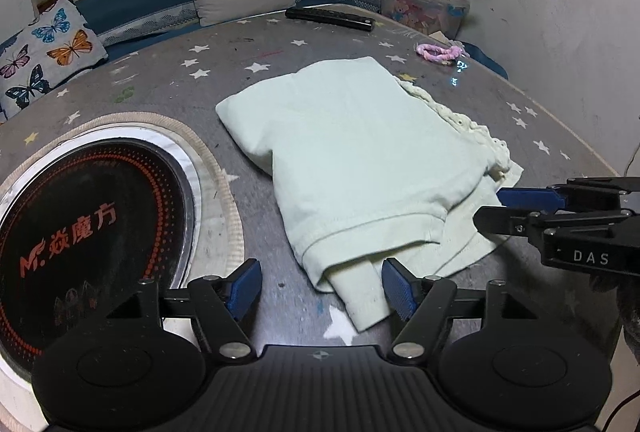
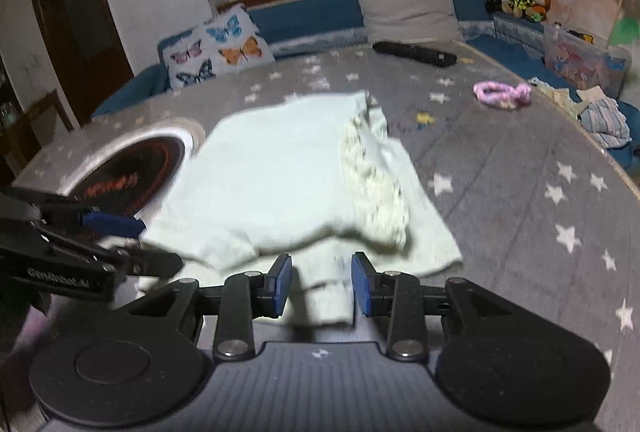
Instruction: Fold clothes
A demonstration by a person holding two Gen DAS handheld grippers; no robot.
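A pale green garment (image 1: 352,152) lies folded on the grey star-patterned table (image 1: 160,88), with a cream lace trim (image 1: 460,120) along its right side. My left gripper (image 1: 320,286) is open at the garment's near edge, a sleeve end lying between its blue pads (image 1: 400,288). My right gripper (image 1: 490,208) comes in from the right at the garment's near right corner. In the right wrist view the garment (image 2: 272,184) fills the middle, and my right gripper (image 2: 320,286) is open over its near edge. The left gripper (image 2: 152,244) shows at the left.
A round black induction hob (image 1: 88,240) with red markings is set in the table at left. A black remote (image 1: 328,18) and a pink knitted loop (image 1: 438,53) lie farther back. Cushions, soft toys and a clear box (image 1: 428,8) line the bench behind.
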